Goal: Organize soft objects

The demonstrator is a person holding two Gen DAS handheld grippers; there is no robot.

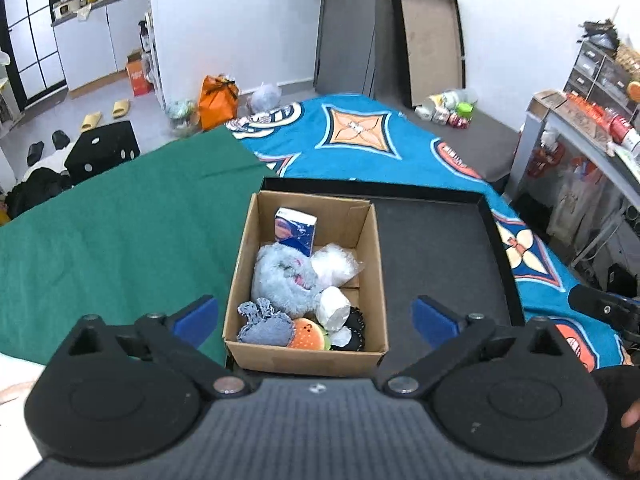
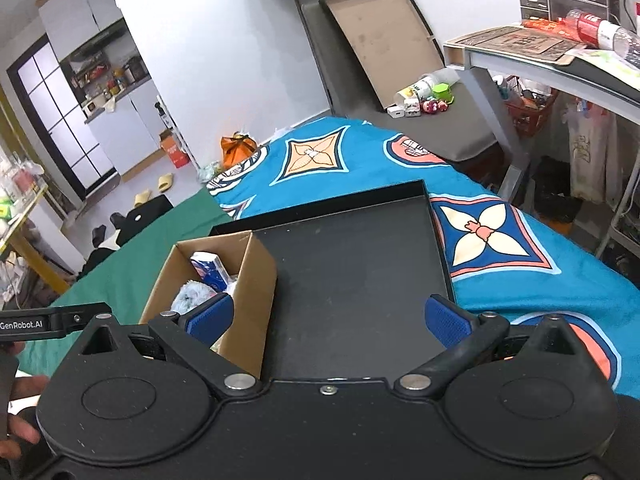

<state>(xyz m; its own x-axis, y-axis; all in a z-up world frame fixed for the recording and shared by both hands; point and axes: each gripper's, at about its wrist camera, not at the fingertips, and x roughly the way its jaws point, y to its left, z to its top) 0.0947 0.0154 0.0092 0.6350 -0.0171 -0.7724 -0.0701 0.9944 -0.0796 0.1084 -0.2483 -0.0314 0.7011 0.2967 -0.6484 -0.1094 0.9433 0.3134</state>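
Left tongs (image 1: 316,320): hanging spread wide and empty above the cardboard box (image 1: 248,264), likely so the contents are showing.
Right tongs (image 2: 330,320): also gaping, gripping nothing, hovering over the bare black tray (image 2: 436,252).
Box: sitting in the tray's left end, on the bed's blue blanket (image 1: 400,152) (green cloth (image 1: 120,232) beside it).
Soft things: lying packed inside the box, namely a grey plush toy (image 1: 282,280), tissue pack (image 1: 295,231), plastic bag (image 1: 336,266), burger toy (image 1: 310,334), blue knit piece (image 1: 264,324).
Progress: seemingly finishing, since nothing soft is lying loose nearby.

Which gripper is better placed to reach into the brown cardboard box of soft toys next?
Left. The left gripper is open and frames the brown cardboard box between its fingers. The right gripper faces the bare black tray instead.
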